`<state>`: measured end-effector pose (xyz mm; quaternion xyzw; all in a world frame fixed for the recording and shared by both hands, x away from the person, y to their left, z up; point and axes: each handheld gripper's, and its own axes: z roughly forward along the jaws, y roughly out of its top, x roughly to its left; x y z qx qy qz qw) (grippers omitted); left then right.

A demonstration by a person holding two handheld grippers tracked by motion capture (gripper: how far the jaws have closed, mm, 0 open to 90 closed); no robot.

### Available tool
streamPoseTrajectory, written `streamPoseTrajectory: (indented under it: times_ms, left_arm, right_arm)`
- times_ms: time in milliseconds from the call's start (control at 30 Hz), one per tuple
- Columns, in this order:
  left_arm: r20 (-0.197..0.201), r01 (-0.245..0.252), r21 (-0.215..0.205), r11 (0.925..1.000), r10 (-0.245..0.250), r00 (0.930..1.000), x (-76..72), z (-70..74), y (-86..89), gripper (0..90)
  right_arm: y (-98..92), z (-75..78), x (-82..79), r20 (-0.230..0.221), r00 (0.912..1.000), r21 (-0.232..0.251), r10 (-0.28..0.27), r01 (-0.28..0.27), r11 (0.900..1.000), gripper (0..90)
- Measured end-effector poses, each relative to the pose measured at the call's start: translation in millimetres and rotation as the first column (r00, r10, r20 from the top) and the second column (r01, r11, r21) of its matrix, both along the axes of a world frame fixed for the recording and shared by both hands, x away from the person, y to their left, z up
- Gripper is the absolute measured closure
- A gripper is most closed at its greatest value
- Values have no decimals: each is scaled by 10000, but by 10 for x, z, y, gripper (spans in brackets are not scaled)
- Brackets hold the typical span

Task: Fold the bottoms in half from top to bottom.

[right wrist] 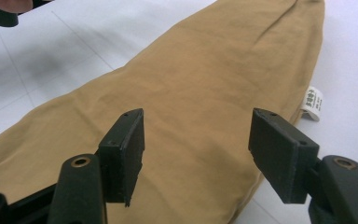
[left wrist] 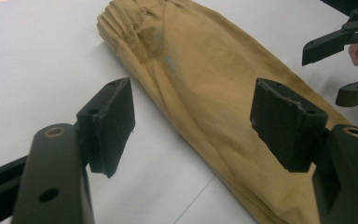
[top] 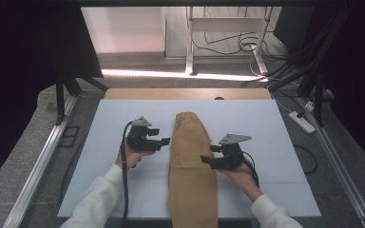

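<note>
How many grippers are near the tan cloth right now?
2: the left gripper hangs open by the left edge of the tan cloth; the right gripper, also open, is at its right edge.

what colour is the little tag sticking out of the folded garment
White with small green print, on the tag at the edge of the tan garment; it shows best in the right gripper view.

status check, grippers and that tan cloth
Left gripper open, left of the tan cloth. Right gripper open at its right edge. Cloth flat on white table, unheld. Nothing blocking.
</note>
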<state>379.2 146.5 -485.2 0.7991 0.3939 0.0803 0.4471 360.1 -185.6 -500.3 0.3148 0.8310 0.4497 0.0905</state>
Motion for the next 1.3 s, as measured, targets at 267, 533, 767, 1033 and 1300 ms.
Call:
streamPoseTrajectory:
  times_ms: [267, 533, 767, 1033, 1300]
  left_arm:
    - [-130, 53, -13, 10000, -53, 9999, 139, -8, -76, 298]
    - [-505, -54, 68, 10000, 57, 9987, 361, -72, -176, 289]
    - [-824, -262, 385, 9989, 293, 9962, 567, -181, -284, 276]
    - [-1029, -387, 757, 9964, 464, 9936, 720, -298, -389, 269]
    - [-1229, -581, 887, 9944, 688, 9900, 764, -354, -380, 267]
  right_arm:
    - [9, 2, 231, -43, 9995, -109, -299, 298, 9995, 369]
    - [60, 32, 571, -355, 9969, 78, -705, 708, 9975, 372]
    - [98, -42, 891, -668, 9887, 142, -1342, 1354, 9907, 375]
    - [139, -102, 1091, -883, 9825, 160, -1641, 1661, 9860, 381]
    - [193, -168, 1138, -871, 9825, -251, -1644, 1628, 9863, 386]
